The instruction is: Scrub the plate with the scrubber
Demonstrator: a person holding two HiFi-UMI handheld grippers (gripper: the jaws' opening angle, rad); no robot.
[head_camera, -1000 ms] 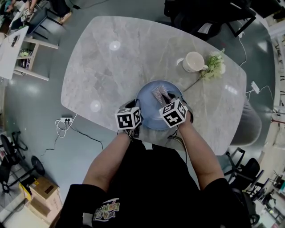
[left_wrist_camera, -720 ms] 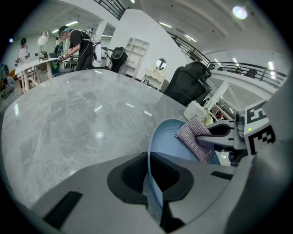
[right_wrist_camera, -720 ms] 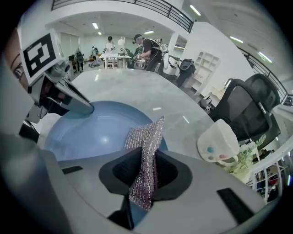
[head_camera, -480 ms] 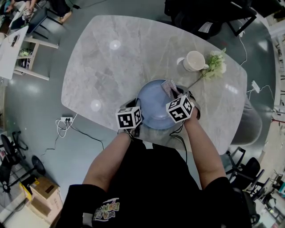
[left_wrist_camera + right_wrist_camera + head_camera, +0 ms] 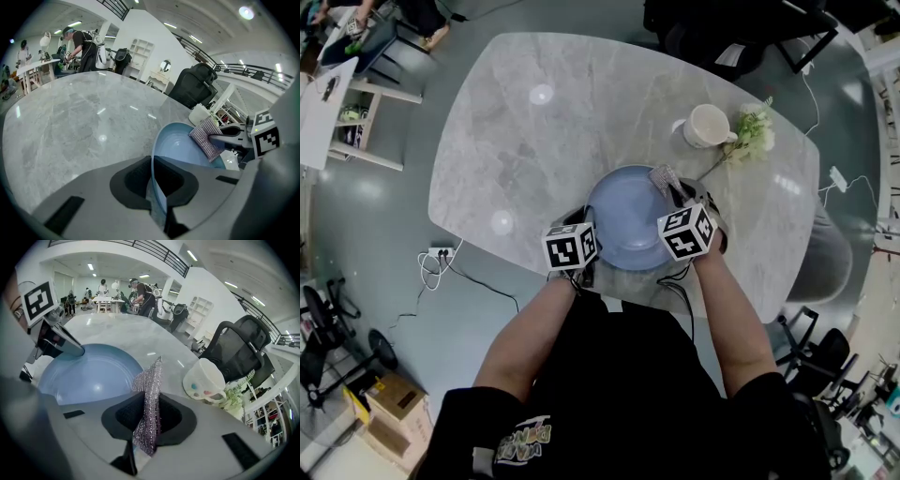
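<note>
Left gripper (image 5: 152, 179) clamped on near-left rim of blue plate (image 5: 623, 223) on marble table (image 5: 525, 131); right gripper (image 5: 147, 417) pinching silver scrubber (image 5: 664, 177) at plate's far-right rim.

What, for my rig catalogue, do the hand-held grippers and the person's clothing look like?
The left hand-held gripper and right hand-held gripper have light grey bodies, black jaw pads, and each a white cube with black square markers. The person wears a black short-sleeved T-shirt with a print.

plate (image 5: 180, 147) near rim hidden inside left tongs (image 5: 152, 164), scrubber (image 5: 149, 380) base buried in right tongs (image 5: 146, 416)
</note>
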